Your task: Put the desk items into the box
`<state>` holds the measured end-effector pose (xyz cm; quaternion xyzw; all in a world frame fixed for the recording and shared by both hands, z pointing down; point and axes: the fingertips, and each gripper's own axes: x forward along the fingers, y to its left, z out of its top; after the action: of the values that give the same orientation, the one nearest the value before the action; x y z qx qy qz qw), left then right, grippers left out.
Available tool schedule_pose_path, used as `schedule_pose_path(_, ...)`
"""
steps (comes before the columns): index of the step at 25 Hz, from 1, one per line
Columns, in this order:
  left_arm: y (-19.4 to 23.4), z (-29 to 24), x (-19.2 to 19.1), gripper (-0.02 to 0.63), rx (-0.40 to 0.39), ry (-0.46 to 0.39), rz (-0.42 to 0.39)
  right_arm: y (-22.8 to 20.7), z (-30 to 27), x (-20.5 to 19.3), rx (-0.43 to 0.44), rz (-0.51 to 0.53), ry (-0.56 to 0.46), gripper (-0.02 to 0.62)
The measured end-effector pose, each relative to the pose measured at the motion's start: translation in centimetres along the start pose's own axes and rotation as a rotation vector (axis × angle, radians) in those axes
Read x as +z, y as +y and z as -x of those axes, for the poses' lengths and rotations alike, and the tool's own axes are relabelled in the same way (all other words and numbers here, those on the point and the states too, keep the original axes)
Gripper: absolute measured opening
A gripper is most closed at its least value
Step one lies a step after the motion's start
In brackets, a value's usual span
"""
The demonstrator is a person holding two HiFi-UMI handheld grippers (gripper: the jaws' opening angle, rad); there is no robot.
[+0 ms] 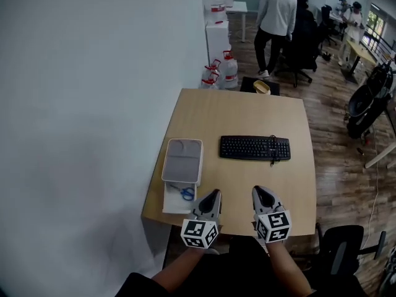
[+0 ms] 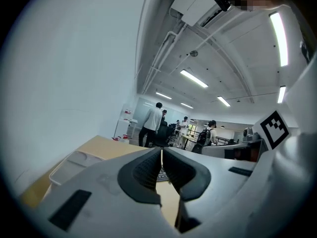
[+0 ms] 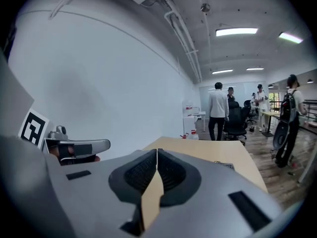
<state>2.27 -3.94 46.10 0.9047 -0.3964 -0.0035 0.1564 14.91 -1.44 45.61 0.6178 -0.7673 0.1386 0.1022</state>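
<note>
A black keyboard (image 1: pixel 255 148) lies across the middle of the wooden desk (image 1: pixel 247 113). At the desk's left edge stands a white box (image 1: pixel 176 203); a grey lid (image 1: pixel 182 161) covers its far part, and blue-handled scissors (image 1: pixel 186 193) show in its uncovered near part. My left gripper (image 1: pixel 212 195) hovers at the near edge of the desk, just right of the box, shut with nothing in it. A little further right, my right gripper (image 1: pixel 260 193) is also shut and empty. In the left gripper view the jaws of the left gripper (image 2: pixel 162 150) meet, and those of the right gripper (image 3: pixel 157 152) meet in the right gripper view.
A white wall runs close along the desk's left side. Beyond the far edge are water jugs (image 1: pixel 221 70), a white cabinet (image 1: pixel 217 39), a black stool with a tan object (image 1: pixel 262 86), and people standing (image 1: pixel 276 17). A black chair (image 1: pixel 343 243) sits at the near right.
</note>
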Motion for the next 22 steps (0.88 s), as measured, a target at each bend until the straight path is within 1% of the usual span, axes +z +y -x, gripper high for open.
schedule_pose_path(5, -2.7, -4.5, 1.0, 0.021, -0.075, 0.004, -0.031, -5.3, 1.8, 0.8, -0.114, -0.013, -0.031, 0.061)
schedule_pose_path(9, -4.4, -7.3, 2.0, 0.021, -0.112, 0.000, -0.055, -8.7, 2.9, 1.6, -0.193, -0.019, -0.053, 0.060)
schedule_pose_path(14, -5.5, -9.6, 2.7, 0.021, -0.130, -0.006, -0.070, -10.6, 3.0, 2.3, -0.213, -0.024, -0.080, 0.060)
schedule_pose_path(22, -6.6, -11.5, 3.3, 0.021, -0.153, -0.016, -0.085, -11.3, 2.1, 3.5, -0.197, -0.026, -0.103, 0.060)
